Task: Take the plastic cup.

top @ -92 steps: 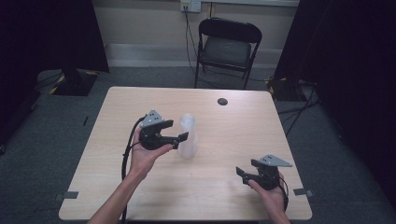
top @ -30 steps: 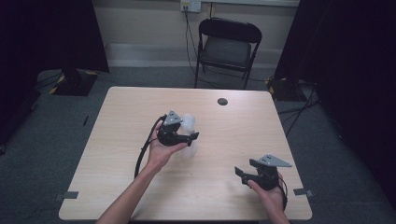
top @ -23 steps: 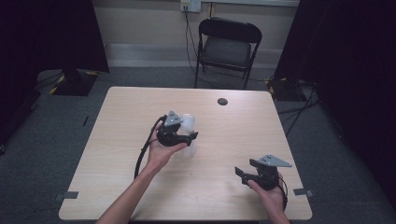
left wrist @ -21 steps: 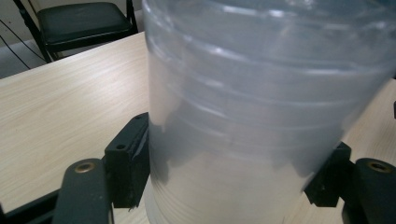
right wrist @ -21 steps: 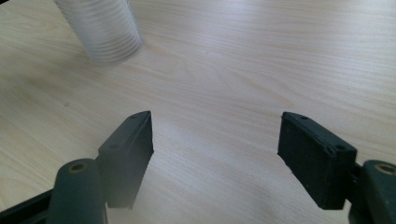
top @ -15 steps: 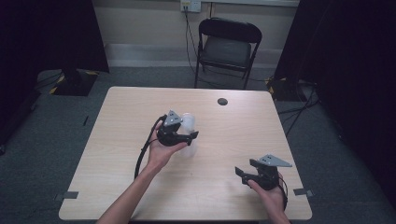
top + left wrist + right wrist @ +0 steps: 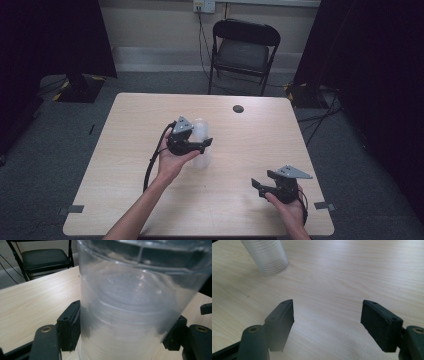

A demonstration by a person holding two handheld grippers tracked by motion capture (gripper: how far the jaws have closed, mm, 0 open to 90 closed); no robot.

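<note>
Centre of the high view: your left gripper (image 7: pixel 202 145) brackets a clear ribbed plastic cup (image 7: pixel 201 131) standing on the wooden table (image 7: pixel 125 165). In the left gripper view the cup (image 7: pixel 135 302) sits between the two pads (image 7: pixel 68 328), each at or just beside its wall; whether they press it, you cannot tell. Squeeze gently, judging from the thin wall, and keep the jaws low on the ribbed section so the cup does not buckle or tip. Lower right of the high view: your right gripper (image 7: pixel 265 186) rests wide open and empty. A small dark disc (image 7: pixel 238 108) lies near the far edge.
</note>
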